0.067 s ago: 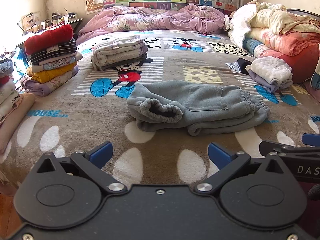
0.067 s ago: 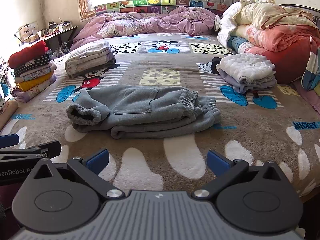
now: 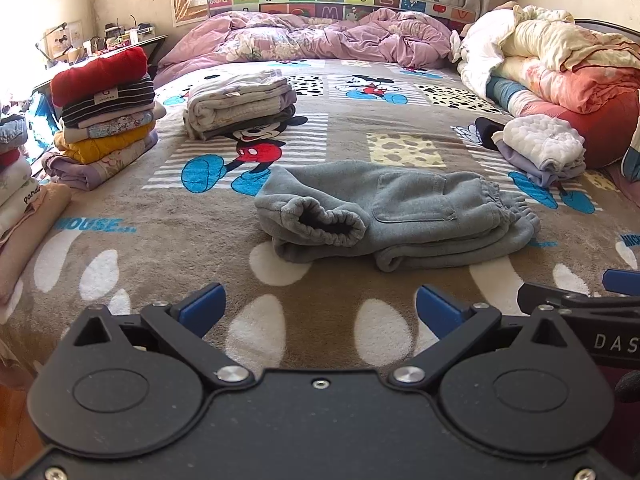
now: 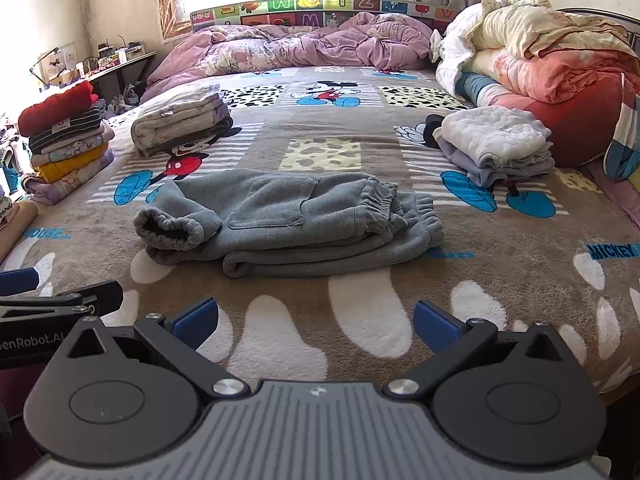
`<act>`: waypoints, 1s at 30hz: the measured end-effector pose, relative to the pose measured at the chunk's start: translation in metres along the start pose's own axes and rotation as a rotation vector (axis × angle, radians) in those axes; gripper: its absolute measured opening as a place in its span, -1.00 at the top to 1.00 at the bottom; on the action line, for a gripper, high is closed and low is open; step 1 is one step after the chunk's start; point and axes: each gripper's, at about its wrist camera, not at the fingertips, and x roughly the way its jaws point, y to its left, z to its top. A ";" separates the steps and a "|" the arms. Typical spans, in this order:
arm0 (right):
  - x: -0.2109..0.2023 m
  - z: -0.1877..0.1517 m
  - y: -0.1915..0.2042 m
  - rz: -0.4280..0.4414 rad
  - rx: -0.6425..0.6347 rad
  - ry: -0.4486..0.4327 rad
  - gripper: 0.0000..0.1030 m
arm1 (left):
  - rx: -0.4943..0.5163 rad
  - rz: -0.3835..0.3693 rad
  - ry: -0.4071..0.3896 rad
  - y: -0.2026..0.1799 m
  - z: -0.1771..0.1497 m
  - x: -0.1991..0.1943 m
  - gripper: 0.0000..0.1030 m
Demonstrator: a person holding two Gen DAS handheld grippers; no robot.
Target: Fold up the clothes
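Folded grey sweatpants [image 3: 396, 216] lie in the middle of the bed on a brown Mickey Mouse blanket [image 3: 160, 240], cuff opening at the left, waistband at the right; they also show in the right wrist view [image 4: 288, 220]. My left gripper [image 3: 320, 308] is open and empty, held near the bed's front edge, short of the pants. My right gripper [image 4: 316, 320] is open and empty, beside the left one at the same distance. Each gripper's body shows at the edge of the other's view.
A tall stack of folded clothes [image 3: 104, 116] stands at the left edge, more stacks [image 3: 16, 184] further left. A folded beige pile [image 3: 240, 104] lies behind the pants, a white and lilac pile [image 4: 496, 140] at right. Rumpled quilts [image 4: 540, 60] fill the back and right.
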 end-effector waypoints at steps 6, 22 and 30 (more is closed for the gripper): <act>0.000 -0.002 0.001 0.003 0.007 0.002 -1.00 | -0.006 -0.005 0.005 0.000 -0.001 0.000 -0.99; -0.005 0.000 0.000 0.008 0.008 -0.002 -1.00 | -0.008 -0.002 -0.004 -0.001 0.000 -0.003 -0.99; -0.006 0.001 0.000 0.006 0.005 -0.007 -1.00 | -0.004 0.000 -0.009 0.000 0.001 -0.005 -0.99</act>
